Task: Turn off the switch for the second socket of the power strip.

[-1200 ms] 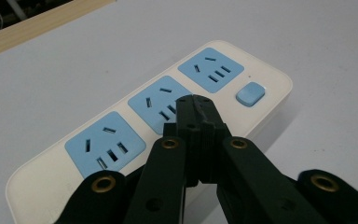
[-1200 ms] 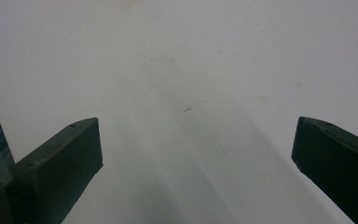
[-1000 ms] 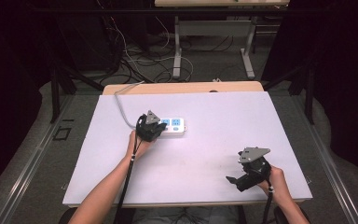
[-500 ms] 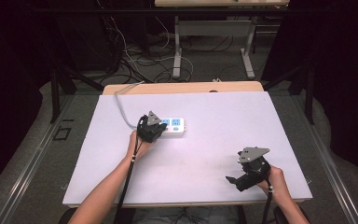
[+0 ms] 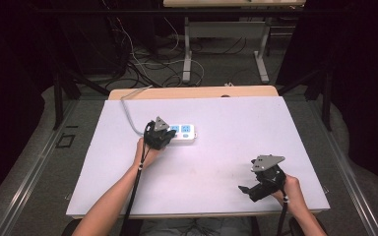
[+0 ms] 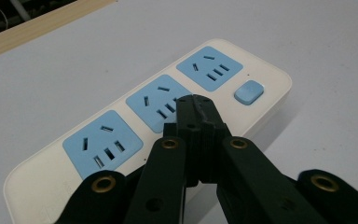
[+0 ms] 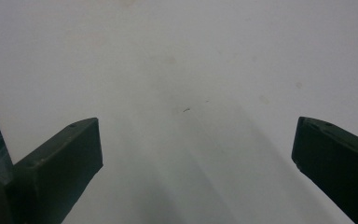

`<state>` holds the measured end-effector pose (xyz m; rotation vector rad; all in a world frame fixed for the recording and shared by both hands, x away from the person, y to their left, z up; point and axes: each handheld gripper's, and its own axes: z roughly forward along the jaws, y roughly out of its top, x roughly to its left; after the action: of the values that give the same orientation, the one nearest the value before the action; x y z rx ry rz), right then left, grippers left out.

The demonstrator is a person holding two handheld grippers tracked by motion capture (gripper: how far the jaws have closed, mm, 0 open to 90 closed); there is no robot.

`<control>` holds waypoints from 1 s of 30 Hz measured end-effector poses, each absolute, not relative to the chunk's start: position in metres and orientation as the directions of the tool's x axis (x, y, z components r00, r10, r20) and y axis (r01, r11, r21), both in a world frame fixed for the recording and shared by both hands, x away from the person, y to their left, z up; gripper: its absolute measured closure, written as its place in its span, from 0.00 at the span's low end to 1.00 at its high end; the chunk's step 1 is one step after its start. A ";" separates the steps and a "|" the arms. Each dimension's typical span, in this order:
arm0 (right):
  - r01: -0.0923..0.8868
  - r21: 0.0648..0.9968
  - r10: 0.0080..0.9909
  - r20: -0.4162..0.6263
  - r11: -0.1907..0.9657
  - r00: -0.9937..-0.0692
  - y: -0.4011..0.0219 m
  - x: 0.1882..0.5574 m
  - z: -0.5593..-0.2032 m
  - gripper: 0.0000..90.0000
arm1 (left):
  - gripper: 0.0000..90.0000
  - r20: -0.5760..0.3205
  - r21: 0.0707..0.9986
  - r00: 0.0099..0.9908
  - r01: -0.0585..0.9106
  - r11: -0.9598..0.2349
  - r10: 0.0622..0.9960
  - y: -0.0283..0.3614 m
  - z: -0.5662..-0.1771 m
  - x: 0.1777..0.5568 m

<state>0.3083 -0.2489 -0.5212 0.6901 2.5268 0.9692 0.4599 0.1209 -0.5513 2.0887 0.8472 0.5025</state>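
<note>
From the high view, the power strip [image 5: 181, 133] is seen lying left of centre on the counter [image 5: 226, 123], with the left gripper [image 5: 163, 139] set at its near end. In the left gripper view, the closed jaws are pressed tip-first over the middle socket [image 6: 156, 108], nothing gripped, the switch [image 6: 249, 91] seemingly not yet reached. In the right gripper view, the right gripper [image 7: 196, 154] is held wide open over bare counter, idle.
</note>
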 end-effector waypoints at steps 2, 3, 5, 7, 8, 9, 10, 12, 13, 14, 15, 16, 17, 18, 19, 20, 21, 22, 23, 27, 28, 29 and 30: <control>0.318 0.693 0.556 -0.143 0.647 -0.819 -0.249 0.308 -0.521 0.01 | 1.00 0.057 0.802 0.695 0.396 -0.447 0.717 0.121 -0.551 0.460; 0.318 0.693 0.555 -0.143 0.647 -0.819 -0.249 0.308 -0.521 0.01 | 1.00 0.047 0.805 0.694 0.400 -0.439 0.719 0.121 -0.551 0.460; 0.318 0.692 0.555 -0.144 0.648 -0.819 -0.249 0.308 -0.521 0.01 | 1.00 0.046 0.803 0.694 0.402 -0.440 0.718 0.121 -0.551 0.461; 0.318 0.692 0.556 -0.144 0.648 -0.819 -0.249 0.308 -0.521 0.01 | 1.00 0.040 0.807 0.694 0.402 -0.433 0.718 0.121 -0.551 0.461; 0.318 0.692 0.556 -0.144 0.648 -0.819 -0.249 0.308 -0.521 0.01 | 1.00 0.041 0.806 0.693 0.402 -0.433 0.719 0.121 -0.551 0.461; 0.320 0.692 0.557 -0.142 0.647 -0.819 -0.249 0.308 -0.521 0.01 | 1.00 0.046 0.805 0.691 0.402 -0.436 0.721 0.121 -0.551 0.461; 0.319 0.692 0.556 -0.143 0.648 -0.819 -0.249 0.308 -0.521 0.01 | 1.00 0.045 0.806 0.689 0.402 -0.434 0.723 0.120 -0.551 0.461; 0.318 0.692 0.556 -0.144 0.648 -0.819 -0.249 0.308 -0.521 0.01 | 1.00 0.047 0.805 0.689 0.403 -0.435 0.723 0.120 -0.551 0.461; 0.320 0.692 0.557 -0.143 0.648 -0.818 -0.249 0.307 -0.521 0.01 | 1.00 0.049 0.809 0.689 0.397 -0.433 0.723 0.120 -0.551 0.461; 0.324 0.693 0.561 -0.139 0.644 -0.816 -0.249 0.307 -0.521 0.01 | 1.00 0.053 0.810 0.689 0.394 -0.434 0.723 0.120 -0.551 0.461; 0.324 0.693 0.561 -0.140 0.644 -0.816 -0.249 0.307 -0.521 0.01 | 1.00 0.050 0.804 0.694 0.399 -0.441 0.718 0.120 -0.551 0.461; 0.324 0.693 0.561 -0.140 0.644 -0.816 -0.249 0.307 -0.521 0.01 | 1.00 0.051 0.805 0.693 0.398 -0.440 0.720 0.120 -0.551 0.461; 0.319 0.694 0.558 -0.143 0.645 -0.818 -0.249 0.307 -0.521 0.01 | 1.00 0.051 0.805 0.692 0.398 -0.440 0.720 0.120 -0.551 0.460; 0.319 0.699 0.561 -0.143 0.641 -0.815 -0.249 0.307 -0.521 0.01 | 1.00 0.052 0.800 0.695 0.401 -0.447 0.717 0.120 -0.550 0.460; 0.317 0.701 0.557 -0.138 0.639 -0.819 -0.249 0.307 -0.522 0.01 | 1.00 0.051 0.800 0.695 0.401 -0.446 0.717 0.120 -0.550 0.460; 0.325 0.689 0.556 -0.136 0.648 -0.820 -0.250 0.307 -0.521 0.01 | 1.00 0.051 0.807 0.691 0.397 -0.437 0.721 0.120 -0.551 0.461; 0.323 0.690 0.556 -0.137 0.648 -0.820 -0.250 0.307 -0.521 0.01 | 1.00 0.048 0.805 0.691 0.400 -0.437 0.721 0.120 -0.551 0.461; 0.323 0.690 0.556 -0.137 0.648 -0.820 -0.250 0.307 -0.521 0.01 | 1.00 0.048 0.805 0.690 0.402 -0.437 0.722 0.120 -0.551 0.460; 0.318 0.698 0.560 -0.143 0.641 -0.816 -0.249 0.307 -0.521 0.01 | 1.00 0.049 0.804 0.692 0.401 -0.440 0.721 0.120 -0.551 0.460; 0.321 0.697 0.563 -0.143 0.641 -0.814 -0.249 0.306 -0.521 0.01 | 1.00 0.056 0.806 0.684 0.398 -0.437 0.727 0.118 -0.551 0.459; 0.319 0.698 0.562 -0.145 0.642 -0.814 -0.249 0.306 -0.521 0.01 | 1.00 0.059 0.810 0.679 0.396 -0.433 0.732 0.118 -0.551 0.459; 0.317 0.698 0.560 -0.145 0.642 -0.815 -0.249 0.306 -0.521 0.01 | 1.00 0.059 0.811 0.678 0.396 -0.432 0.733 0.118 -0.551 0.458; 0.317 0.698 0.560 -0.145 0.642 -0.815 -0.249 0.306 -0.521 0.01 | 1.00 0.058 0.809 0.675 0.399 -0.430 0.736 0.118 -0.551 0.458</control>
<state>0.3062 -0.2491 -0.5210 0.6990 2.5155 0.9718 0.4579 0.1176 -0.5513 2.0685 0.8728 0.5217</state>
